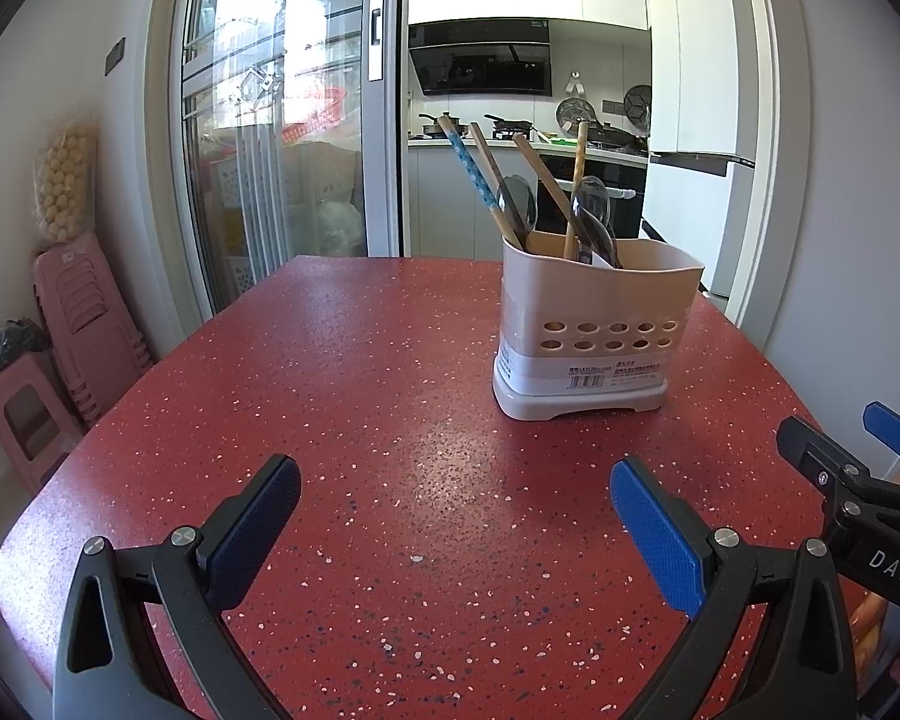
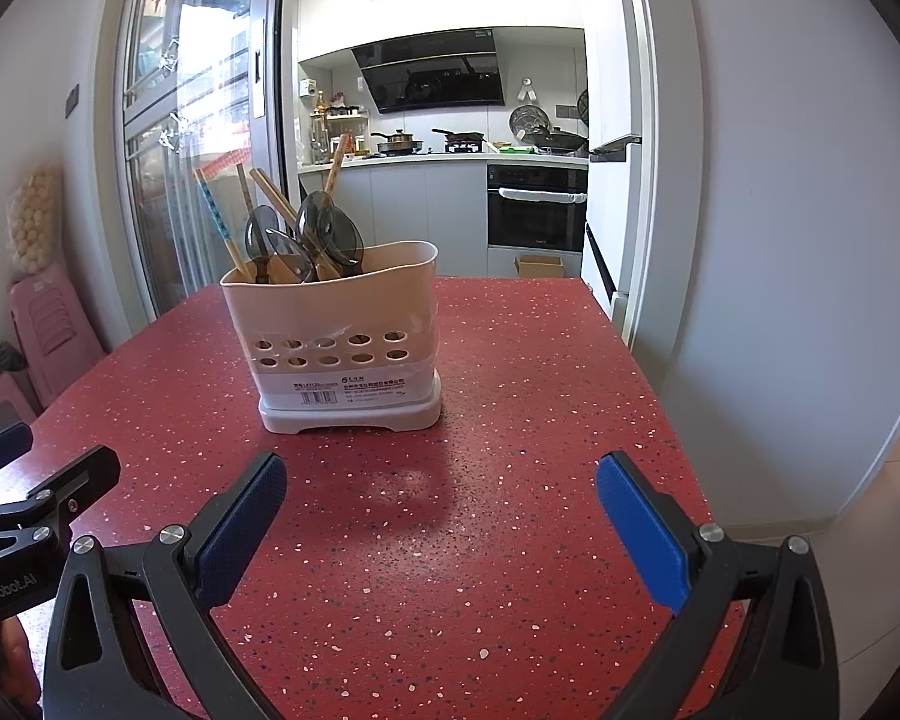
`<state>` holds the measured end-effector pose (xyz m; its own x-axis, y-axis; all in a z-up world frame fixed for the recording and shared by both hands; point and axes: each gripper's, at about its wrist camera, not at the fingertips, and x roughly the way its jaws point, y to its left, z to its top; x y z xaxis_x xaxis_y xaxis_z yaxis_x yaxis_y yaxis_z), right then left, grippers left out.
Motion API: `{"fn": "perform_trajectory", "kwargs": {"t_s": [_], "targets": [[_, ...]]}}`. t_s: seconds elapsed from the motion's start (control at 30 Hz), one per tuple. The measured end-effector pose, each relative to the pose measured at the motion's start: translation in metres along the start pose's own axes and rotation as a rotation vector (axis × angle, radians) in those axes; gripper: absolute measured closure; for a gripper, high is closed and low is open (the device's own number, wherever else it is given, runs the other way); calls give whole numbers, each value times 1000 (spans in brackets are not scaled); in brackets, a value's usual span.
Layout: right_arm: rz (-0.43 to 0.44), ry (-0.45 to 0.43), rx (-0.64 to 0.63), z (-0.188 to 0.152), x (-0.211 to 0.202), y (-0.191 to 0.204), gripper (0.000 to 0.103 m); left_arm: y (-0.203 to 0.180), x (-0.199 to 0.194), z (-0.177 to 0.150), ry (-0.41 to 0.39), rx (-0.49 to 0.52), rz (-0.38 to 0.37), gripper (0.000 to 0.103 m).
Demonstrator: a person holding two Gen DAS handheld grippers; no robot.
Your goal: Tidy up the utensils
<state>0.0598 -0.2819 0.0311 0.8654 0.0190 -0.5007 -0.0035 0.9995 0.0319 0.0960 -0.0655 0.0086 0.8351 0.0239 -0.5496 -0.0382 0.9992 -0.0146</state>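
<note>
A: The utensil holder is seen upright on the red table, with chopsticks and dark spoons crowded into the one end nearest the glass door. Nothing loose is seen on the table around the holder.

B: And both tools are kept short of the holder. The right gripper is spread wide and empty, the holder just ahead of it. The left gripper is likewise wide, nothing held, the holder ahead and off to its right.

A: Sorting is judged to be the step in hand. One handle should be singled out above the holder's rim, where it stands apart.

B: The holder looks light; it would best be steadied at its wall while anything is drawn straight up.
</note>
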Motion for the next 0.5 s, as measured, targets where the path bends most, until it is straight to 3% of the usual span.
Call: {"fn": "perform_trajectory", "kwargs": {"t_s": [0.5], "targets": [[-1, 1, 4, 0, 1, 1, 0, 1, 1, 0, -1, 1, -2, 0]]}}
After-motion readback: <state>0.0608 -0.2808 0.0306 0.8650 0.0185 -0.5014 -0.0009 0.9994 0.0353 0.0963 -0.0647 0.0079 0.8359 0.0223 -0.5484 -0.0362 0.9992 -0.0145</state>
